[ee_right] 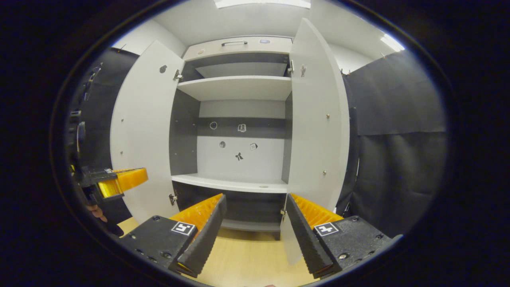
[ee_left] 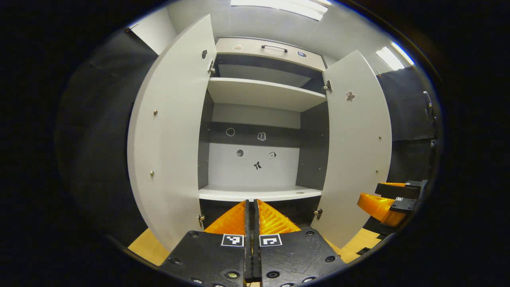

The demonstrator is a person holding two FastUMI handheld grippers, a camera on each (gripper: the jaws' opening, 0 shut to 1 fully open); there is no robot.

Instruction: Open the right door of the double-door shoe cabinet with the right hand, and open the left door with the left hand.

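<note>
The white shoe cabinet (ee_left: 261,93) stands straight ahead with both doors swung wide. In the left gripper view its left door (ee_left: 171,135) and right door (ee_left: 356,147) frame the inside shelves. My left gripper (ee_left: 252,205) is shut with nothing between its fingers, centred in front of the cabinet's lower shelf (ee_left: 259,194) and touching neither door. My right gripper (ee_right: 255,199) is open and holds nothing; it hangs just left of the right door (ee_right: 316,119). The left door (ee_right: 143,131) stands behind the left gripper (ee_right: 119,181). The right gripper (ee_left: 388,201) also shows low beside the right door.
A drawer with a dark handle (ee_left: 274,48) tops the cabinet. Small stickers (ee_left: 257,164) dot its back wall. Black cloth (ee_right: 398,139) hangs on both sides. The floor (ee_right: 247,255) is light wood. A hand (ee_right: 95,212) holds the left gripper.
</note>
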